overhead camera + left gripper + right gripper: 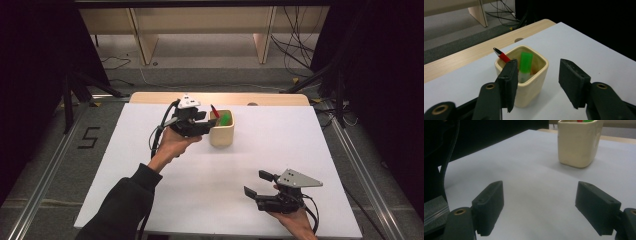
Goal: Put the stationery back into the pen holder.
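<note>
High view, left hand: your left gripper [209, 121] sits just beside the cream cup [222, 134], at the cup's left, its jaws released and gripping nothing.
High view, cup: it stands upright on the white table [150, 150], far of centre, with a green marker [226, 119] and a red pen [214, 111] standing in it.
High view, right hand: your right gripper [257, 183] rests near the table's front edge, well apart from the cup, jaws spread and empty.
Left gripper view: your two black jaws stand apart above the table, the cup just beyond them, nearer your left jaw; marker and pen lean inside it.
Right gripper view: your jaws gape over bare table; the cup stands far off at upper right.
</note>
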Demonstrator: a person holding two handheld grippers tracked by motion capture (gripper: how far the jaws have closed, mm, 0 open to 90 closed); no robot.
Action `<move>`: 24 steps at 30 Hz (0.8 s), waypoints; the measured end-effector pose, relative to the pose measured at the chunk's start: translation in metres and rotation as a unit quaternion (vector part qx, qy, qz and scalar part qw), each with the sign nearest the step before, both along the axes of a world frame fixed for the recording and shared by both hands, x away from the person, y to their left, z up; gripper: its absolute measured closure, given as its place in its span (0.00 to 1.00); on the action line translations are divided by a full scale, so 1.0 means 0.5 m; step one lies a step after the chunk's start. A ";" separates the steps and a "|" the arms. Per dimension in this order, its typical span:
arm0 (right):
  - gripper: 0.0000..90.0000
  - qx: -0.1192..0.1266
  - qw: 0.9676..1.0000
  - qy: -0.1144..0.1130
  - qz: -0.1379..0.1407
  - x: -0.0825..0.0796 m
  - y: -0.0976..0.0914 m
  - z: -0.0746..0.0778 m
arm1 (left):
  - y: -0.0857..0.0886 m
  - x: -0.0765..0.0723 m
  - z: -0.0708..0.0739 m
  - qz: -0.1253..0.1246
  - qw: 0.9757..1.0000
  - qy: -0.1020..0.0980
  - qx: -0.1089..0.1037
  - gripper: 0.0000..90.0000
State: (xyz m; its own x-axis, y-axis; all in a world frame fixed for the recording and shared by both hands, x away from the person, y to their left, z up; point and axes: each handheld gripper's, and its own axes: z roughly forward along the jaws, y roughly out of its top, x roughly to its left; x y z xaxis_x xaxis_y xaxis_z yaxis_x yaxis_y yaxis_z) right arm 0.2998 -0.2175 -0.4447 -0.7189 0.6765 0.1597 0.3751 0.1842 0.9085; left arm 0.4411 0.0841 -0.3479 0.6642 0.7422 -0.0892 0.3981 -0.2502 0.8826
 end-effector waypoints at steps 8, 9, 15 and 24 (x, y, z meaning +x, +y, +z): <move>0.26 0.000 1.000 0.001 -0.001 0.001 0.001 -0.001 | 0.051 -0.048 -0.017 -0.003 0.999 -0.008 -0.040 0.43; 0.26 -0.002 1.000 -0.001 0.000 0.001 0.001 -0.001 | 0.058 -0.055 -0.021 -0.005 0.999 -0.012 -0.044 0.42; 0.26 -0.002 1.000 0.000 0.000 0.001 0.001 -0.001 | 0.104 -0.092 -0.047 -0.007 0.996 -0.021 -0.084 0.41; 0.26 -0.001 1.000 -0.002 0.000 -0.002 0.000 0.001 | 0.141 -0.130 -0.086 -0.018 0.995 -0.045 -0.087 0.36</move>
State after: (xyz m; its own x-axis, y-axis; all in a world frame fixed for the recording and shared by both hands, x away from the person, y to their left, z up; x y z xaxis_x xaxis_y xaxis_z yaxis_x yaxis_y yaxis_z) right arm 0.2990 -0.2176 -0.4443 -0.7191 0.6775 0.1546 0.3711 0.1864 0.9097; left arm 0.3762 0.1544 -0.3909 0.7018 0.6958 -0.1527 0.3082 -0.1033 0.9457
